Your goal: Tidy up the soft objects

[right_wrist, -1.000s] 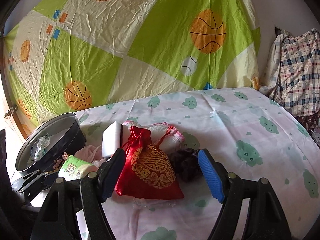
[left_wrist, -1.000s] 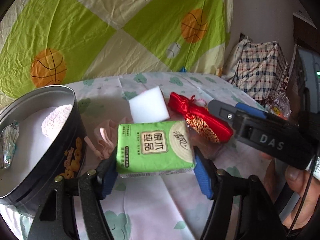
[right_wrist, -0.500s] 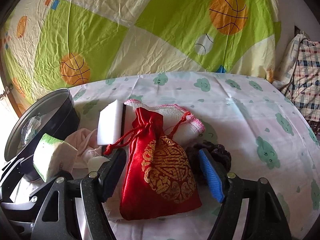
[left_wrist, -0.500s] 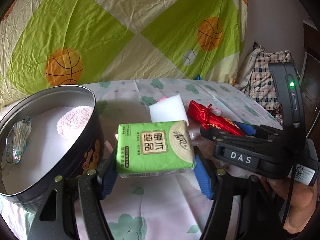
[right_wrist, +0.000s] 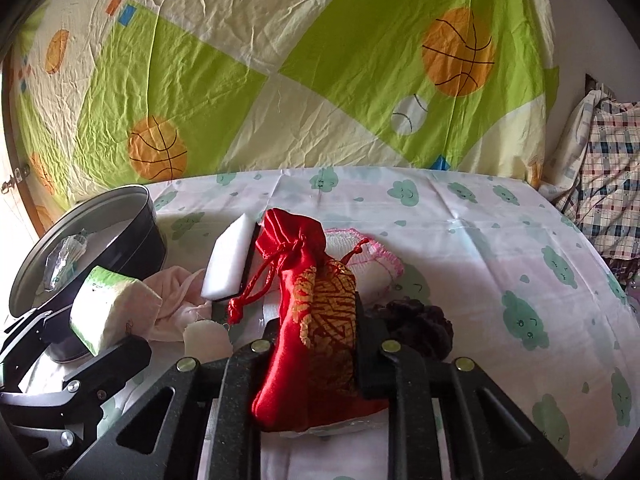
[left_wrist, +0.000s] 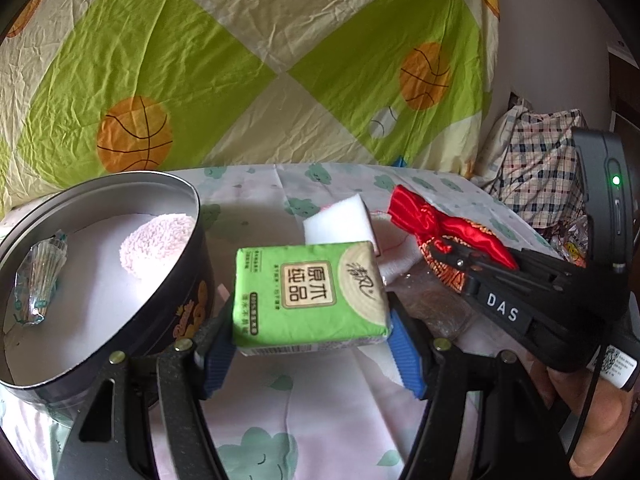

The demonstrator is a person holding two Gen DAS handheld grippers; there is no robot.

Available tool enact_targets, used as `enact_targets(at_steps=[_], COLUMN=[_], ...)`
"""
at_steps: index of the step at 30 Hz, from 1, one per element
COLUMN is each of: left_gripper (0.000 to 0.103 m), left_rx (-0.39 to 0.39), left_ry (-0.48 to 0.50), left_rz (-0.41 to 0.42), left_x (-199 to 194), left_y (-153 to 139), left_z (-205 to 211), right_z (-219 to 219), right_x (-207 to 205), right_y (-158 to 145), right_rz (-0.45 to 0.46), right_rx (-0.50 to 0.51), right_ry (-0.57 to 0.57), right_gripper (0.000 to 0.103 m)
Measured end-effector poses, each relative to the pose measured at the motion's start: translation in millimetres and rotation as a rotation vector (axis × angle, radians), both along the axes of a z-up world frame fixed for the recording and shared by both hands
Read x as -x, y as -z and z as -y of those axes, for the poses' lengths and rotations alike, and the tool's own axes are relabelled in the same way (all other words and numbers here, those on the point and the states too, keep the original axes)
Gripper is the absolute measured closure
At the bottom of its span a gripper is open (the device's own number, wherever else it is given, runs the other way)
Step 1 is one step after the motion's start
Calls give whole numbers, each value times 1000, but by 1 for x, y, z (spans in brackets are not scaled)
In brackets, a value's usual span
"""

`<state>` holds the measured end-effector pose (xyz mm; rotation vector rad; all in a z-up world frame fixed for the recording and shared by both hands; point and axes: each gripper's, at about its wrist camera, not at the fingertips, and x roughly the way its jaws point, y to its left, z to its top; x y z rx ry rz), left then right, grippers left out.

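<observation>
My left gripper [left_wrist: 310, 344] is shut on a green tissue pack [left_wrist: 308, 296] and holds it above the bed, just right of the round black tin [left_wrist: 188, 280]. The tin holds a pink fluffy pad [left_wrist: 154, 246] and a clear wrapped item [left_wrist: 38, 276]. My right gripper [right_wrist: 316, 344] is shut on a red and gold drawstring pouch [right_wrist: 316, 308], squeezing its middle. The pouch [left_wrist: 444, 228] and the right gripper's body also show in the left wrist view. The tissue pack [right_wrist: 108, 308] shows in the right wrist view.
On the cloud-print sheet [right_wrist: 480, 240] lie a white sponge block [right_wrist: 230, 264], a pink cloth [right_wrist: 176, 296], a white cloth with pink trim [right_wrist: 372, 268] and a dark scrunchie [right_wrist: 420, 324]. A plaid bag [right_wrist: 608, 184] sits at the right. A basketball-print sheet hangs behind.
My right gripper has closed on the red pouch, which now stands bunched between the fingers. My left gripper has kept hold of the tissue pack and moved slightly closer to the tin.
</observation>
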<state>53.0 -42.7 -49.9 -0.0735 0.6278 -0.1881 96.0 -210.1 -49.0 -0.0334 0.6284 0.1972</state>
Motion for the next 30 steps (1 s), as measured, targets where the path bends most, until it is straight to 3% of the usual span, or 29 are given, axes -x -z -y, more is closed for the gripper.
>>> enact_targets(at_steps=[16,25,30], left_gripper=[35,35,35], left_rx=[6,-30,-7], left_ry=[-1,-8,-20], left_rz=[9,76,75], left_x=[0,14,17], left_y=[1,-5,-5], left_z=[-2,0,-10], right_z=[14,14,16], right_x=[25,39,45], right_y=[-17,-22,-24], right_rz=[165,250,276], right_rx=[-44,-18,-25], right_ry=[63,105,118], right_gripper=[81,81,81])
